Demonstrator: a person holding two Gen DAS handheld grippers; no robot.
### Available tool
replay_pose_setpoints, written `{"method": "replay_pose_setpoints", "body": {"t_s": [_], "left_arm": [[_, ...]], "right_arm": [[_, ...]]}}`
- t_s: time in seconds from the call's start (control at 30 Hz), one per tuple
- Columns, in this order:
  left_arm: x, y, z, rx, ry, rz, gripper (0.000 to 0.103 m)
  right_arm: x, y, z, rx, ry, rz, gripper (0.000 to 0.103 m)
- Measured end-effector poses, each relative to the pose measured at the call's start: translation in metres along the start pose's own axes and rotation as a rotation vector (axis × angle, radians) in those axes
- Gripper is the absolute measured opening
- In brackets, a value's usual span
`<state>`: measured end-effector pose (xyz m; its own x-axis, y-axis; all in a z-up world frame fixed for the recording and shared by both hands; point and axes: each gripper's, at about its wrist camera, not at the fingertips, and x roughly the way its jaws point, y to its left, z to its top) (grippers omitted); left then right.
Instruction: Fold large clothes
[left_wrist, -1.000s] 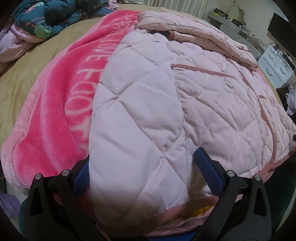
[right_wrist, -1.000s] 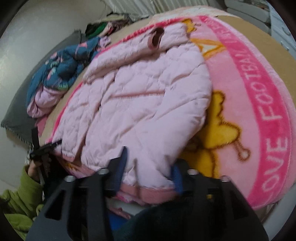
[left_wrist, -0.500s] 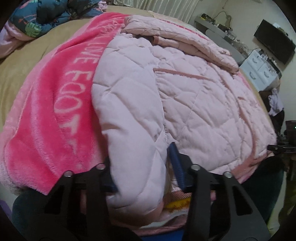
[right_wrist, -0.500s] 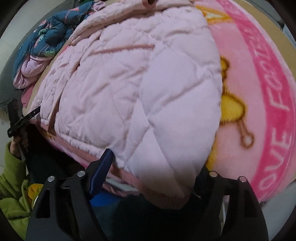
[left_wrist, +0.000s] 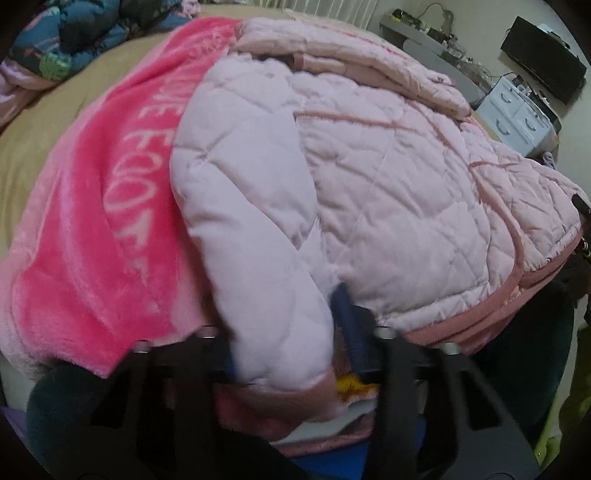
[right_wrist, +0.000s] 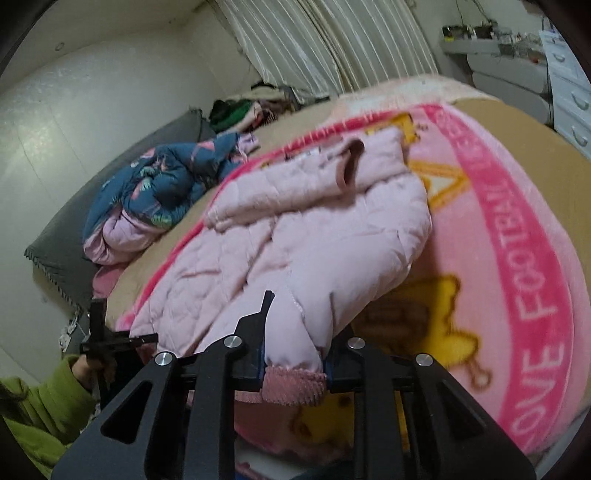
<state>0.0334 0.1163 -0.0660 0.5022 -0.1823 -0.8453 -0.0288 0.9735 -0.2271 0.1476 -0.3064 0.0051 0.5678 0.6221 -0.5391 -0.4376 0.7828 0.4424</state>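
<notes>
A pale pink quilted jacket (left_wrist: 388, 192) lies spread on a bright pink fleece blanket (left_wrist: 92, 240) on the bed. My left gripper (left_wrist: 286, 332) has its jaws closing, with a bunched near corner of the jacket pinched between the blue pads. In the right wrist view the same jacket (right_wrist: 295, 236) has a sleeve folded across its far end. The jaws of my right gripper (right_wrist: 295, 356) are closing too, and its pads press on the darker pink hem, which hangs lifted off the blanket (right_wrist: 517, 258). The left gripper (right_wrist: 103, 339) shows at the far left, held by a green-sleeved hand.
A crumpled blue patterned garment (right_wrist: 166, 181) sits on the tan sheet (left_wrist: 37, 122) beyond the blanket. A grey pillow (right_wrist: 62, 236) lies against the wall, with more clothes by the curtain (right_wrist: 332, 44). White drawers (left_wrist: 517, 114) and a black screen (left_wrist: 543, 59) stand past the bed.
The left jaws went from wide open around the jacket corner to pinching it. The right jaws closed on the hem and rose, lifting that corner; its view now tilts up toward the room.
</notes>
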Motion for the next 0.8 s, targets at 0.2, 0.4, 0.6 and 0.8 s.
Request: {"method": "replay_pose_setpoints", "body": {"t_s": [0.2, 0.4, 0.6, 0.8], "left_arm": [[-0.045, -0.006, 0.028, -0.016, -0.163, -0.05, 0.012], [-0.073, -0.015, 0.058, -0.019, -0.287, -0.079, 0.011], [-0.086, -0.024, 0.072, -0.027, -0.339, -0.096, 0.011], [-0.092, -0.03, 0.083, -0.028, -0.369, -0.089, 0.011]], "right_arm": [[-0.004, 0.001, 0.006, 0.034, -0.058, -0.006, 0.019], [-0.007, -0.01, 0.009, 0.112, -0.114, -0.007, 0.019], [-0.01, -0.013, 0.012, 0.146, -0.165, -0.009, 0.019], [-0.011, -0.012, 0.02, 0.153, -0.196, -0.009, 0.019]]}}
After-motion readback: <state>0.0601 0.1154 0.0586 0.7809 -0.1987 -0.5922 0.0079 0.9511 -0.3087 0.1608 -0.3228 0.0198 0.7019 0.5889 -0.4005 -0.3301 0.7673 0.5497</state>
